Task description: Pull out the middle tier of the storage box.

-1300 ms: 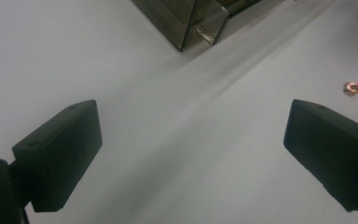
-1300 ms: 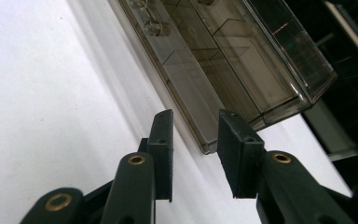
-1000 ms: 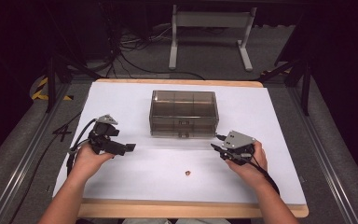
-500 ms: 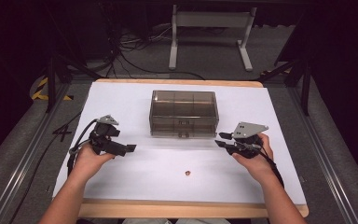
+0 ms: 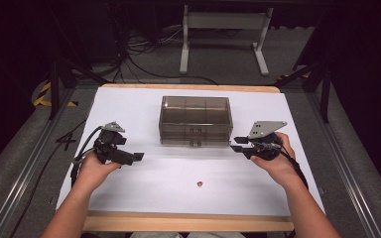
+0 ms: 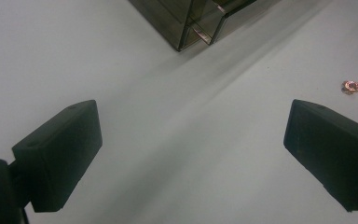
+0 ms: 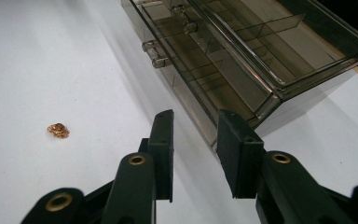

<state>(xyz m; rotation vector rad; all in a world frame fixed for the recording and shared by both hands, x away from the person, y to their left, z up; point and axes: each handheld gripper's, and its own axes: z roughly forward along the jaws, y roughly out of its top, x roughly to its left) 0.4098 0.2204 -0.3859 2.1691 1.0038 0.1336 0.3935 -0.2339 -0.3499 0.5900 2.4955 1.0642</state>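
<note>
A smoky see-through drawer box (image 5: 196, 120) stands at the middle of the white table (image 5: 129, 109). A tiny copper-coloured ring (image 5: 199, 184) lies in front of it, nearer the person. My left gripper (image 5: 136, 157) rests left of the box, open wide; its view has the box corner (image 6: 191, 23) ahead and the ring (image 6: 352, 86) at the right. My right gripper (image 5: 235, 147) hovers at the box's front right corner, jaws a narrow gap apart with nothing between. In its view (image 7: 196, 140) the box front and drawer knobs (image 7: 156, 53) are just ahead, the ring (image 7: 58, 130) to the left.
A wooden edge (image 5: 188, 222) runs along the table's near side. Behind the table, cables and a metal stand (image 5: 223, 34) are on the dark floor. Rails (image 5: 347, 163) flank both sides of the table.
My right gripper has risen and shifted a little right and away, up to the box's front right corner, with its grey plate tipped up. The left gripper has stayed put.
</note>
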